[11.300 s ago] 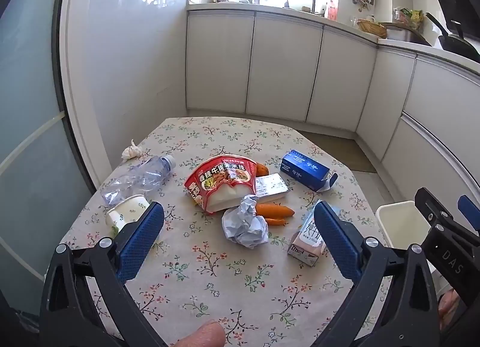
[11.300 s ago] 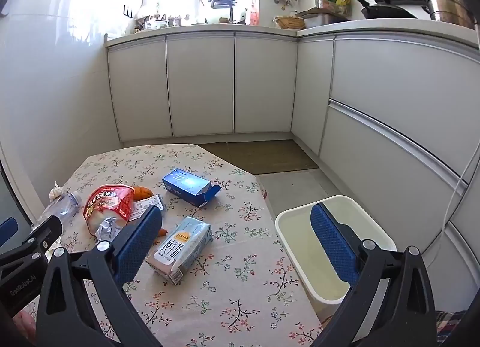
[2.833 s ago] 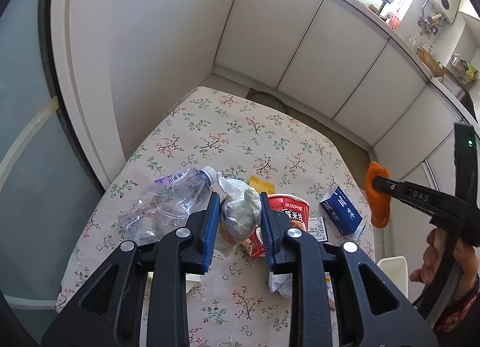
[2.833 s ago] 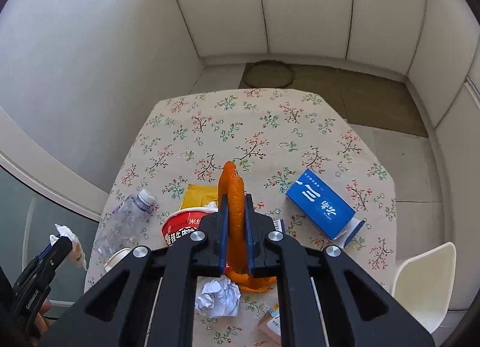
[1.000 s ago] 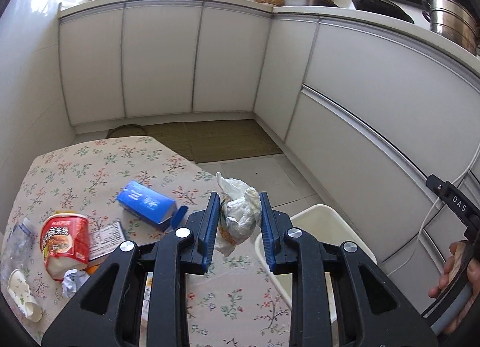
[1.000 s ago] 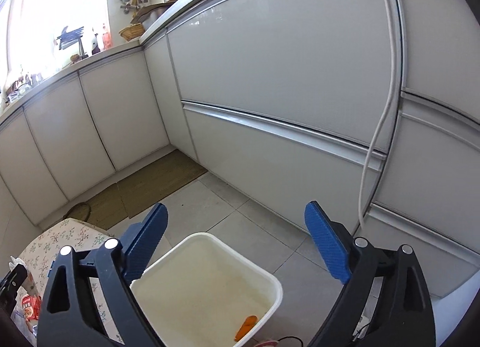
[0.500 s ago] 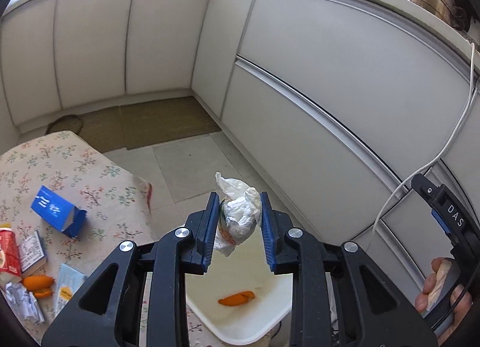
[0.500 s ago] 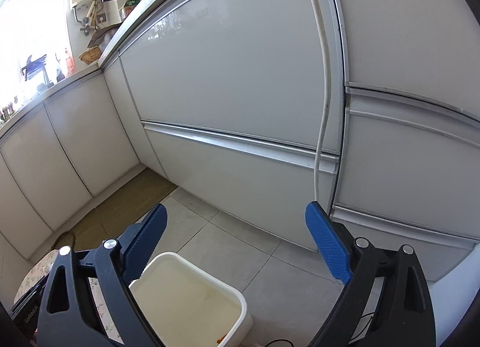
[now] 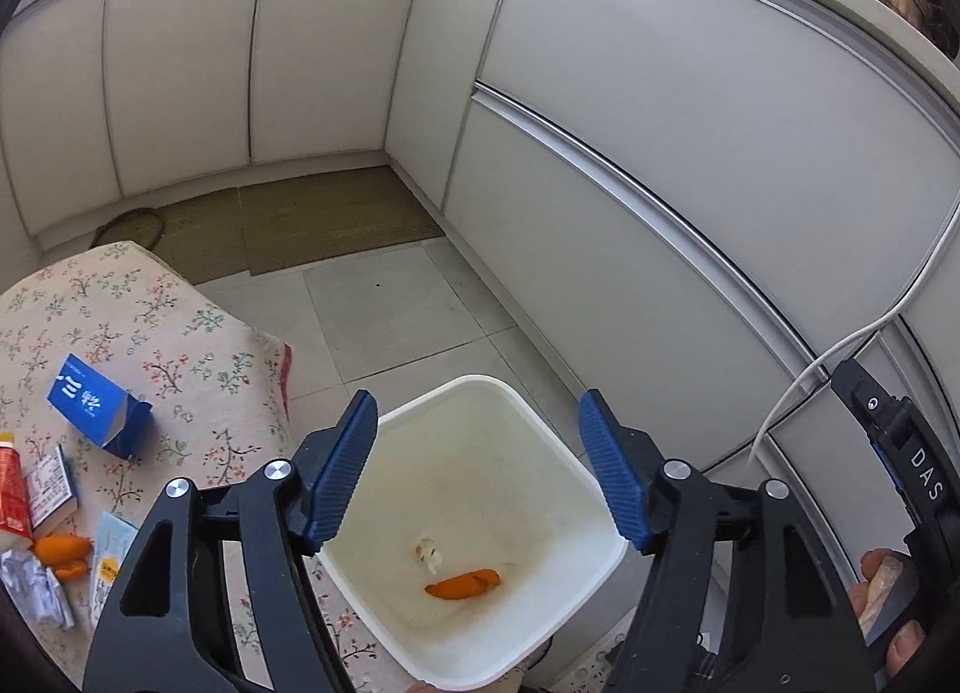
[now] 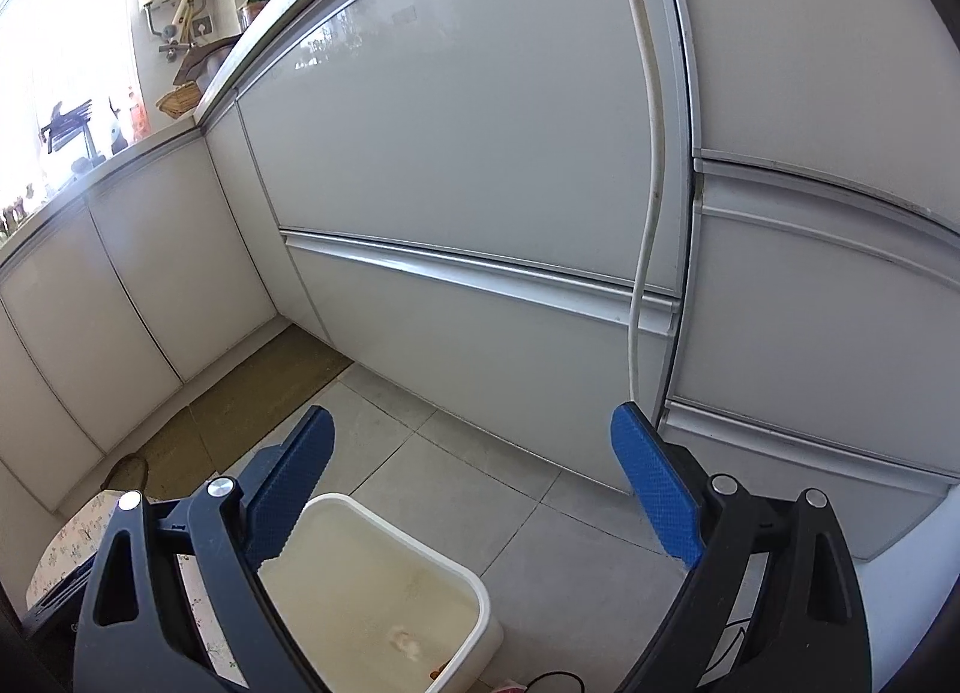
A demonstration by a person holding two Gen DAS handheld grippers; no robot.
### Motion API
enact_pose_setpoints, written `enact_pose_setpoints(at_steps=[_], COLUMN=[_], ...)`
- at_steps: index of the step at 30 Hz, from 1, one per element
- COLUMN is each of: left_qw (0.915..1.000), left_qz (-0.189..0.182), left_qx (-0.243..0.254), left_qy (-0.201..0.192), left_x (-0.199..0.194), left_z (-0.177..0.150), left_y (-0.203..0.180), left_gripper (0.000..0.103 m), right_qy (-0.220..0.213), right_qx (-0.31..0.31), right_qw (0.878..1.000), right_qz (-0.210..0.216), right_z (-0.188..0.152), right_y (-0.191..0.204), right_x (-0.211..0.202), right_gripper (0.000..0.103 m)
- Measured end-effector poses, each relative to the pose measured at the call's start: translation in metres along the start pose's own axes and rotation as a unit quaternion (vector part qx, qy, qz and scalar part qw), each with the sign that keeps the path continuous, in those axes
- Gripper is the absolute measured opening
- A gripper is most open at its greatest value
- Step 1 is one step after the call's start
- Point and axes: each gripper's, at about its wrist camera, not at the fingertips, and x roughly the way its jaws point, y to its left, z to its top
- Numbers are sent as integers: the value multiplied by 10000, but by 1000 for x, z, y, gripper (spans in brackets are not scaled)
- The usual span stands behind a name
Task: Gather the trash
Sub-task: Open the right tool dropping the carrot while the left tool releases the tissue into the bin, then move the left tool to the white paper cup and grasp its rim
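A white bin (image 9: 528, 435) stands on the floor beside the table. In it lie an orange peel (image 9: 463, 583) and a small white wad (image 9: 427, 550). My left gripper (image 9: 480, 465) is open and empty, directly above the bin. My right gripper (image 10: 474, 489) is open and empty, to the right of the bin (image 10: 462, 591), facing the cabinets. On the floral table (image 9: 192, 345) lie a blue box (image 9: 96, 406), a small carton (image 9: 51, 486), orange peels (image 9: 60, 552), crumpled paper (image 9: 30, 579) and a red cup (image 9: 12, 489) at the left edge.
White cabinet fronts (image 9: 660, 165) run close along the right of the bin. A white cable (image 10: 645, 153) hangs down a cabinet front. A brown mat (image 9: 312, 219) lies on the tiled floor. My right gripper's body (image 9: 900, 453) shows at the right edge of the left wrist view.
My left gripper has opened and let go of the white wad, which now lies in the bin. The right gripper has stayed open and turned further toward the cabinets.
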Motion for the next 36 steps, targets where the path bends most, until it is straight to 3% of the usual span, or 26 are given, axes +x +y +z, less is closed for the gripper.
enact_pose_setpoints(at_steps=[3,12,24,36], left_qw=[9987,9855,9756,9541], left_qz=[403,1443,1905,2568], left_qx=[-36,-210,-610,-1116], left_qy=[-296,-872,-907,-1060], left_x=[-17,-67,-105,-157], left_z=[-1,-13,-28,-48], left_y=[6,39,95,167], left_gripper=[83,92,92,92], right_qy=[-175,-510,-559,-498], right_qx=[-224,-922,-1560,-2118], right_qw=[9996,9935,9812,9610], right_qz=[-4,434,984,1705], right_z=[-7,-26,-51,-91], right_y=[14,65,123,206], right_x=[-7,-33,-59,-97], right_gripper=[95,96,96,97])
